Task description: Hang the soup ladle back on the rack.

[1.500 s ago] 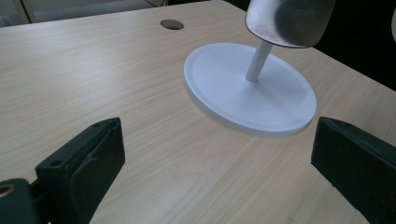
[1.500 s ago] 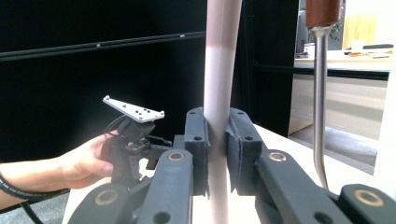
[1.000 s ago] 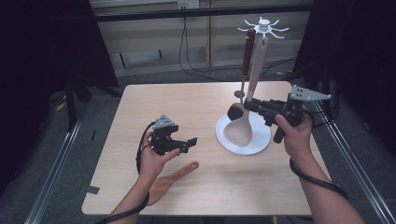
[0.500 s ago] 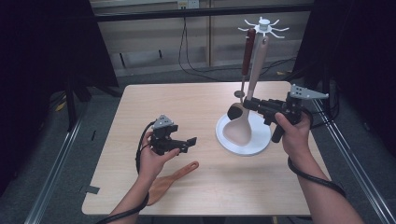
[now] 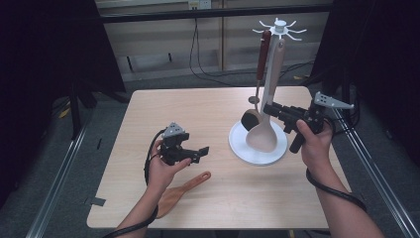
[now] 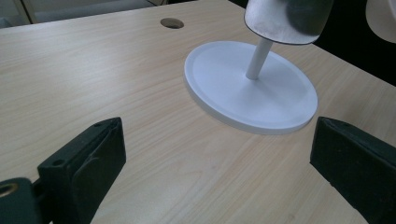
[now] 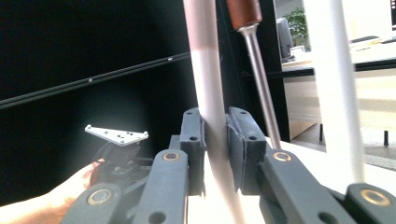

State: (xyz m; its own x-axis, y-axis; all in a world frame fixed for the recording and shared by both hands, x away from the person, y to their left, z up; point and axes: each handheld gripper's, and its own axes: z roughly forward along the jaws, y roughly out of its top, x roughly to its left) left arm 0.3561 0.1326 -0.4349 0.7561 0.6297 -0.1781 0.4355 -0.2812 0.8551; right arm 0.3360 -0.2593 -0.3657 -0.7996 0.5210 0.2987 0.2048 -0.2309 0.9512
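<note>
Pale spoon (image 5: 266, 130) hangs on the rack (image 5: 280, 26), right of centre, right gripper (image 5: 271, 109) narrow about its handle, jaws just easing apart; left gripper (image 5: 202, 151) wide, empty at lower centre; wooden spatula (image 5: 179, 193) on the bench (image 5: 198, 106) likely remains to hang.

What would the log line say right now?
right tool: pads on hanging beige spoon handle, jaws just opening | left tool: open, empty | wooden spatula: on table
</note>
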